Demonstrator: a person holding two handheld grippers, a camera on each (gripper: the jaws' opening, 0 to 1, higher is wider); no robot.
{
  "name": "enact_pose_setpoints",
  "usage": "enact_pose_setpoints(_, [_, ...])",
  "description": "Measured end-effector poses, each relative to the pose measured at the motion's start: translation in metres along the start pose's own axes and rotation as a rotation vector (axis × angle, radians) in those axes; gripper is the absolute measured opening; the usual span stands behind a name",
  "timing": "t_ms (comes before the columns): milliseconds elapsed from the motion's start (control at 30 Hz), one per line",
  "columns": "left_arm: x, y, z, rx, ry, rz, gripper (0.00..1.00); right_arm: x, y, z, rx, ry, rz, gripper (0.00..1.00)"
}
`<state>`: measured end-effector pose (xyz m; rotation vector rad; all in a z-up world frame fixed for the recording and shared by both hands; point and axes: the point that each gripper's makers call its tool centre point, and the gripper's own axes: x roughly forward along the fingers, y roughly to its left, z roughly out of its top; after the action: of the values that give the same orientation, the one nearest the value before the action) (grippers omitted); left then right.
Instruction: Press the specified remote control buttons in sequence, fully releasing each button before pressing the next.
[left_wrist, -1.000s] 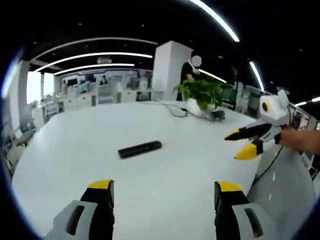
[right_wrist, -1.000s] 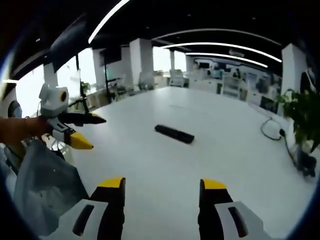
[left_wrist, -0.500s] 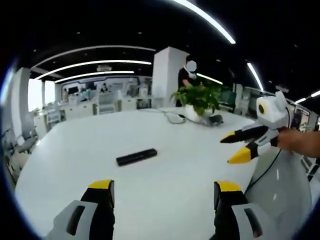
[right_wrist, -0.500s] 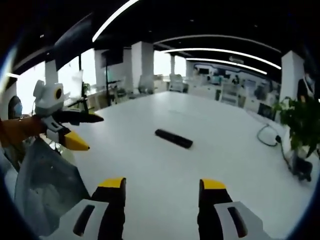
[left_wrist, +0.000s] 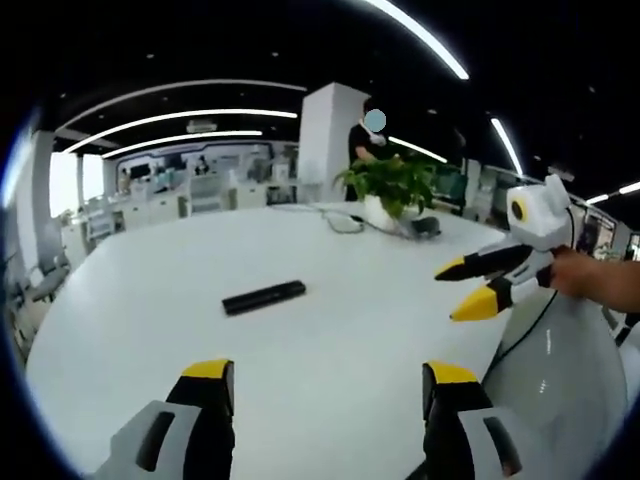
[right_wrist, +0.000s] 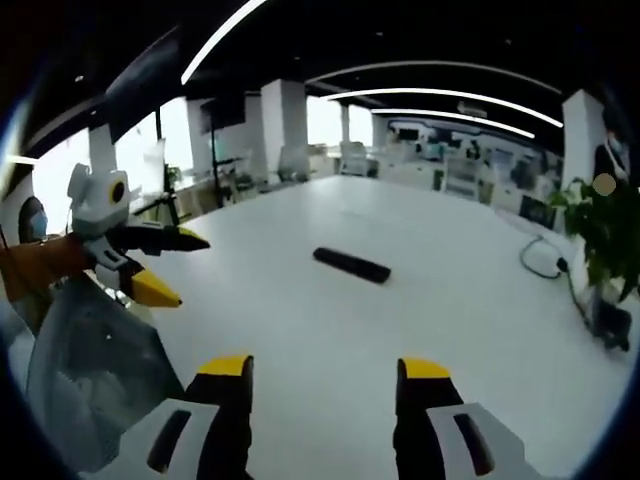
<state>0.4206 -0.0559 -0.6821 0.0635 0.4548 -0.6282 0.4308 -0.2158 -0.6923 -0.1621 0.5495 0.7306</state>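
a: where does the remote control (left_wrist: 263, 297) lie?
b: flat on the white table (left_wrist: 330, 340), out in the open middle, a slim black bar with bare tabletop all round it.
a: anything standing near it?
b: nothing close. a potted plant (left_wrist: 391, 184) sits at the far edge with a cable (left_wrist: 343, 221) looping beside it, well apart from the remote. a person stands behind the plant, and pale shiny fabric (right_wrist: 85, 355) hangs at the table's near edge.
a: and the grippers?
b: the left gripper (left_wrist: 326, 385) is held above the table short of the remote, jaws wide apart, nothing between them. the right gripper (right_wrist: 322, 383) is likewise short of it, jaws spread and empty. no object lies between either one and the remote.
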Motion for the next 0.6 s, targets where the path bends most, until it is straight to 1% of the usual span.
enact_pose_setpoints(167, [-0.0015, -0.0007, -0.0015, -0.005, -0.005, -0.003, 0.79, -0.0001, 0.0022, -0.0015, -0.003, 0.005, 0.004, 0.54])
enact_pose_setpoints(333, [-0.0018, -0.0026, -0.0032, 0.001, -0.003, -0.007, 0.79, 0.0003, 0.0059, -0.0048, -0.026, 0.02, 0.01, 0.54])
enact_pose_setpoints(600, [-0.0041, -0.0037, -0.0056, 0.009, -0.005, -0.001, 0.79, 0.0013, 0.0059, -0.0067, -0.026, 0.021, 0.006, 0.53])
